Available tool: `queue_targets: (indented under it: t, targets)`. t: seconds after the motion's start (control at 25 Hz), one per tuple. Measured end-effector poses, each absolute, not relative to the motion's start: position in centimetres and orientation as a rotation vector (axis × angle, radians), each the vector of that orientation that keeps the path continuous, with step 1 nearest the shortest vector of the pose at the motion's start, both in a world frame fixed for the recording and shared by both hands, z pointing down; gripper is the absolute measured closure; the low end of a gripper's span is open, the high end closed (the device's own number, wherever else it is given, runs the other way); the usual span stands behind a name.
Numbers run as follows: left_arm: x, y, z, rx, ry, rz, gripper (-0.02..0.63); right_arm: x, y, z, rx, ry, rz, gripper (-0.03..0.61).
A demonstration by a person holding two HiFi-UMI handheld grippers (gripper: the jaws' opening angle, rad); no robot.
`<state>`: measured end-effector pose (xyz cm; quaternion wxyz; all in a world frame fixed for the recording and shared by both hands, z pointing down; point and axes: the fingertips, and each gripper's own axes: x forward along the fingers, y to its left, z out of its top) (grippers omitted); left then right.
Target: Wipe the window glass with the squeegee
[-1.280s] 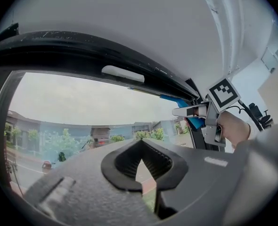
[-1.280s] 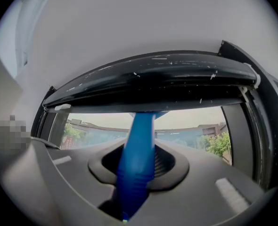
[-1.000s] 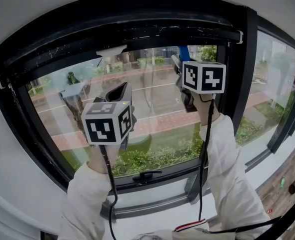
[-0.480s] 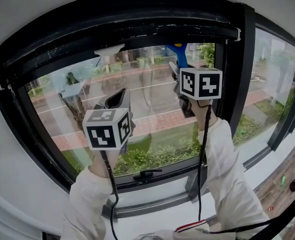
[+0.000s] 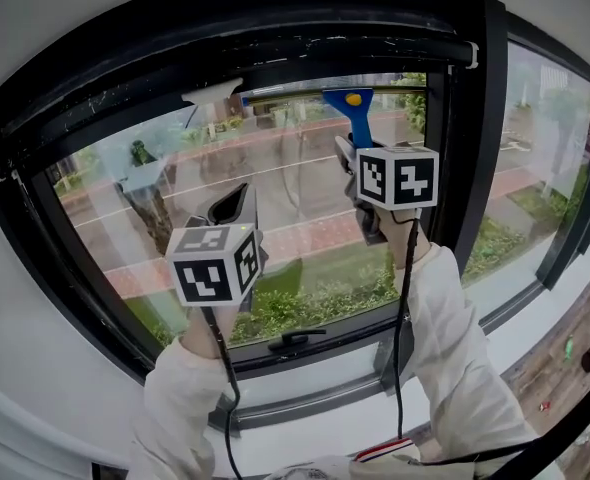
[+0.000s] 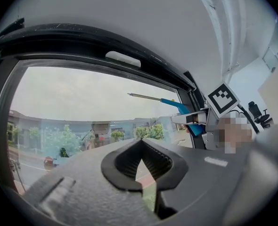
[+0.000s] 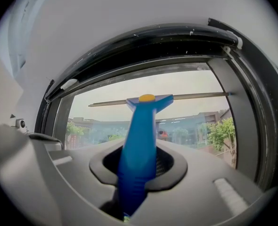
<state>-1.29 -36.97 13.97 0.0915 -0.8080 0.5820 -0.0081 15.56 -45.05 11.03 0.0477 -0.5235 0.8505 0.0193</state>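
Largest item: wide window glass set in a heavy black metal frame. Next in size: blue plastic squeegee with a thin metal blade bar, up at the top of the pane, blade level just under the top frame rail, handle pointing down into the right gripper. Right jaws closing on that blue handle, one pad on either side of it, clamp probably not yet at full firmness. Lower and to the left, near the glass: left gripper, clenched, nothing between its pads. Blade-to-glass contact: not determinable from any view. Smaller fittings: white plastic tab on the top rail, just beside the left blade end; black lever handle on the bottom rail, well below the work area. Probable faults from here, with causes: handle twisting or sliding in the jaws if drawn down before a full clamp, leaving a tilted blade and streaks; left blade end catching the white plastic tab on any sideways shift; right blade end striking the upright part of the frame, already near it; uneven pressure lifting one blade end off the pane. Confirm a firm clamp and a level blade before starting the downward stroke.
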Motion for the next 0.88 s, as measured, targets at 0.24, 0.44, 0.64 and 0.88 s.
queue_targets:
  t: [0.24,0.44,0.64,0.88]
  targets:
    - [-1.1,-36.5,16.3,-2.427,1.733,-0.047,0.614,15.5,-44.8,14.1,-1.614,2.623,0.018,0.485]
    - [-1.3,-36.5,19.1,-2.414,1.752,-0.113,0.614,15.4,-44.6,17.0,-1.641,2.658,-0.016,0.486]
    - [-1.3,-36.4,21.9,-2.457,1.773,-0.135,0.614,15.0,-44.5,20.0,-1.642,2.709,-0.04,0.491]
    - [-1.1,-36.2,24.2,-2.495,1.784,-0.153,0.614,15.1,-43.9,24.3,-1.693,2.758,-0.087,0.495]
